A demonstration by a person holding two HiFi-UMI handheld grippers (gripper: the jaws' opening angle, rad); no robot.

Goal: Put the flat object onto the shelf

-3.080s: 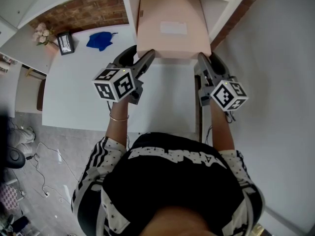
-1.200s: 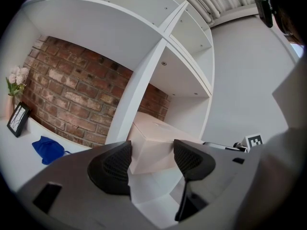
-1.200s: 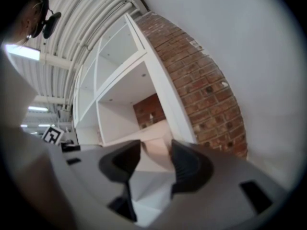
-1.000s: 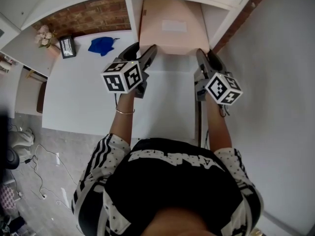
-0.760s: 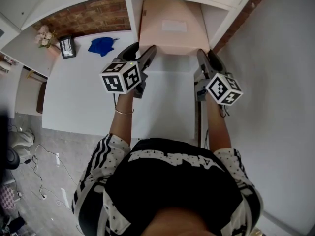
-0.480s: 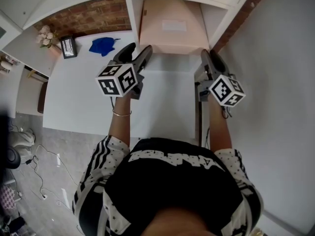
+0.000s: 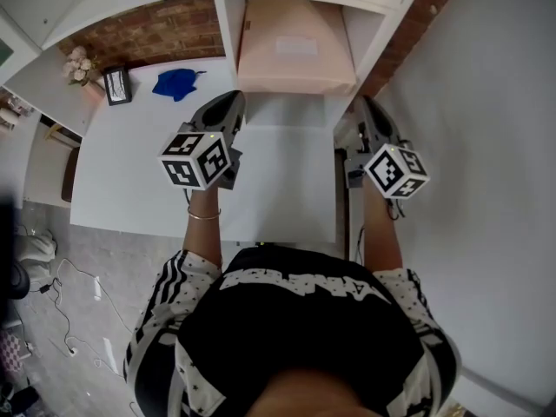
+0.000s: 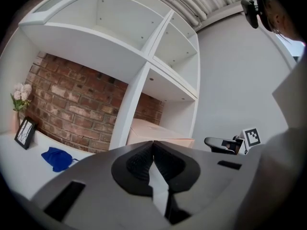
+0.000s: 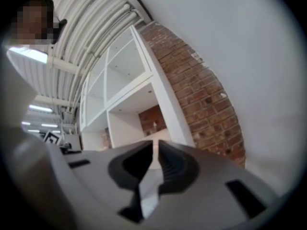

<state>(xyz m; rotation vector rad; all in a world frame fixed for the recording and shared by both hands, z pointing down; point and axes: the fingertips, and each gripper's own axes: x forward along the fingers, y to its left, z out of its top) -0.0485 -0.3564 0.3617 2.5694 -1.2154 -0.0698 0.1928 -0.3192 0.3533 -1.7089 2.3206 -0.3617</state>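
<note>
The flat box [image 7: 295, 55] is pale pink cardboard, smooth and rectangular, with a white label on top. It lies inside a compartment of the white shelf [image 7: 228, 33], between two plain, square-edged uprights. Rough red brick wall [image 7: 148, 29] shows behind the smooth white table [image 7: 130, 172], where a crumpled blue cloth [image 7: 178, 83] lies. The left gripper [image 8: 153, 143], matte grey with ribbed black pads, has its jaws pressed together on nothing, short of the box's front edge. The right gripper [image 9: 156, 143] has just been closing; only a thin slit remains between its jaws, and nothing is between them.
</note>
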